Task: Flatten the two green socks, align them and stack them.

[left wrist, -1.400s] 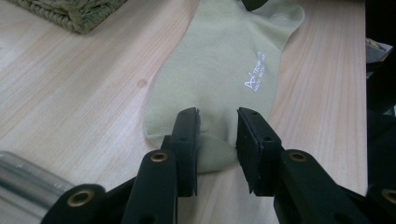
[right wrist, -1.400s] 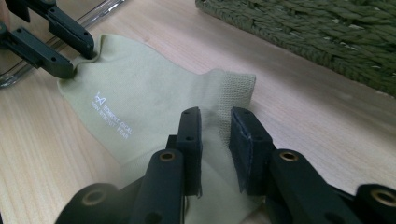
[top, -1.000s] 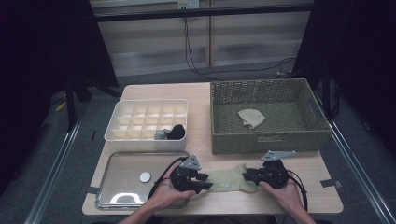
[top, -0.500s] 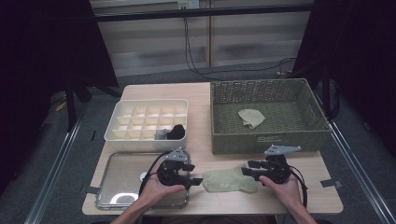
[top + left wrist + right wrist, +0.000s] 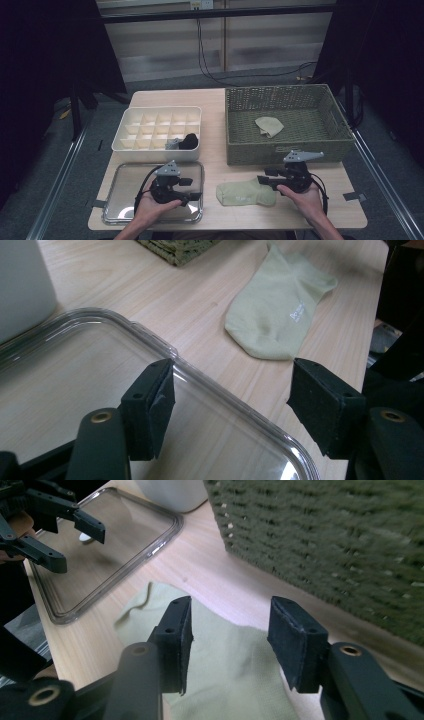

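Observation:
A pale green sock (image 5: 245, 194) lies flat on the table near its front edge, also seen in the left gripper view (image 5: 280, 310) and under my right jaws (image 5: 225, 670). My left gripper (image 5: 186, 189) hangs over the clear plastic tray (image 5: 125, 175), left of the sock. Its jaws have just been opening and stand open with nothing between them (image 5: 230, 410). My right gripper (image 5: 262, 180) hovers just above the sock's right end. Its jaws have also just been opening, and stand open, clear of the fabric (image 5: 230, 635).
A wicker basket (image 5: 285, 152) at the back right holds another pale sock (image 5: 269, 126). A white compartment box (image 5: 150, 150) behind the tray holds a black sock (image 5: 189, 141). The basket's wall (image 5: 325, 530) rises close beside my right gripper.
Both grippers held the sock's ends a second ago and have let go. The left gripper moved left over the clear tray; the sock now lies flat.

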Available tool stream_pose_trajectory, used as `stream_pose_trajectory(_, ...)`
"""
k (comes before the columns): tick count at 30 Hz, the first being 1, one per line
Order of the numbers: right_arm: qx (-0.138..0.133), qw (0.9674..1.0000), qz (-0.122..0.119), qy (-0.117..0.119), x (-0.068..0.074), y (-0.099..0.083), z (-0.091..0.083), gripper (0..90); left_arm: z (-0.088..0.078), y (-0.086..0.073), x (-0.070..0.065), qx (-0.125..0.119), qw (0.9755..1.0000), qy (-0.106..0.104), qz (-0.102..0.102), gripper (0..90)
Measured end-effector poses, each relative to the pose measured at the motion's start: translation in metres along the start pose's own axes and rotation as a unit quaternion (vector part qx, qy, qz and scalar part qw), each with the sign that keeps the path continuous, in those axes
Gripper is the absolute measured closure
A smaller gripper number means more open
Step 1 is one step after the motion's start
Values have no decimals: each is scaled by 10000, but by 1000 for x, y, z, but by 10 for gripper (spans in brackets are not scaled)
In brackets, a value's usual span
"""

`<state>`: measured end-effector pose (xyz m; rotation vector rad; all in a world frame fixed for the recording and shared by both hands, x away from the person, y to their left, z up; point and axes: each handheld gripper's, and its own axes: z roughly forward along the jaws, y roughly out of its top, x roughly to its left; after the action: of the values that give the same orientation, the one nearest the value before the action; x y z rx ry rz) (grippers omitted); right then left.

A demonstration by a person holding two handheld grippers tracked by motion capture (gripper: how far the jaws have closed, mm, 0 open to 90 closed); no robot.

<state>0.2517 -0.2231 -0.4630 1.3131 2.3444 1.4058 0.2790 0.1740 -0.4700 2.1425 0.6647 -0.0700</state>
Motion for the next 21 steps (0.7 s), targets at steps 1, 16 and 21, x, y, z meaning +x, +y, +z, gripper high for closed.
stream_pose_trajectory(1,-46,10000,24,5,1,2,-1,546,-2,0,0,-47,10000,16,2,349)
stream_pose_trajectory(16,-406,9990,-171,63,1,62,-26,617,-16,-6,5,-122,9997,212,18,367)
stream_pose_trajectory(21,-422,9989,-189,-18,-8,80,-27,638,-16,-5,4,-123,9997,194,64,371)
